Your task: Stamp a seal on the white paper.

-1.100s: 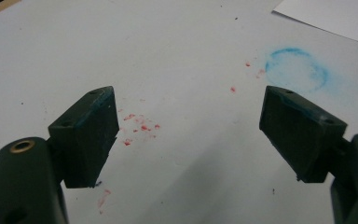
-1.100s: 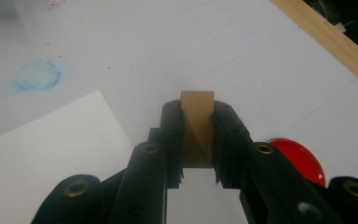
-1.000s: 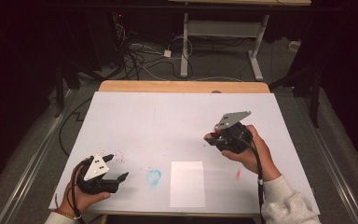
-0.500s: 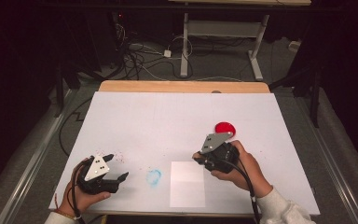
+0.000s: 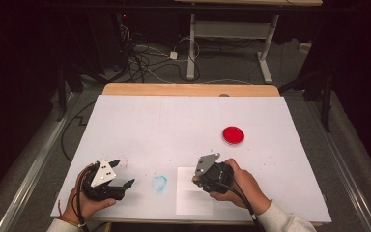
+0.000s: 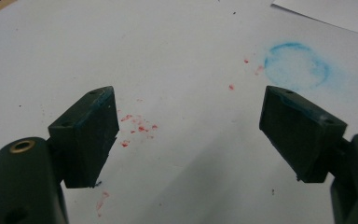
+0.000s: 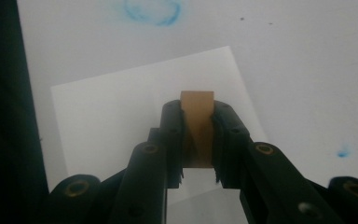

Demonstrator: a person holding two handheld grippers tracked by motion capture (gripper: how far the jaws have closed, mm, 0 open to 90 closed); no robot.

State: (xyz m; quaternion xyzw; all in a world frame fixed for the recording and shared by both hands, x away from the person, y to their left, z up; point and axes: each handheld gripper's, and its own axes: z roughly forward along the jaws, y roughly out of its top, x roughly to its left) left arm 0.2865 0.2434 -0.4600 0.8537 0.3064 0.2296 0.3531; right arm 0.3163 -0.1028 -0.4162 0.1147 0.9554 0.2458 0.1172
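My right gripper (image 5: 199,180) hovers over the upper right part of a white paper sheet (image 5: 189,200) near the table's front edge. In the right gripper view it (image 7: 197,106) is shut on a small brown block (image 7: 196,119), which stands upright between the jaws above the sheet (image 7: 112,107). A round red disc (image 5: 233,135) lies on the table behind and to the right of that hand. My left gripper (image 5: 124,173) rests at the front left, open with nothing between its jaws (image 6: 186,107).
A smudged blue ring (image 5: 159,183) marks the white table (image 5: 174,125) between the two grippers, and it shows again as a blue ring (image 6: 298,65) past the left jaws. Red specks (image 6: 137,128) dot the surface there. Cables and desk legs lie on the floor beyond.
My right gripper has come from the back right toward the front and now hangs over the paper, uncovering the red disc. The left gripper has stayed put.
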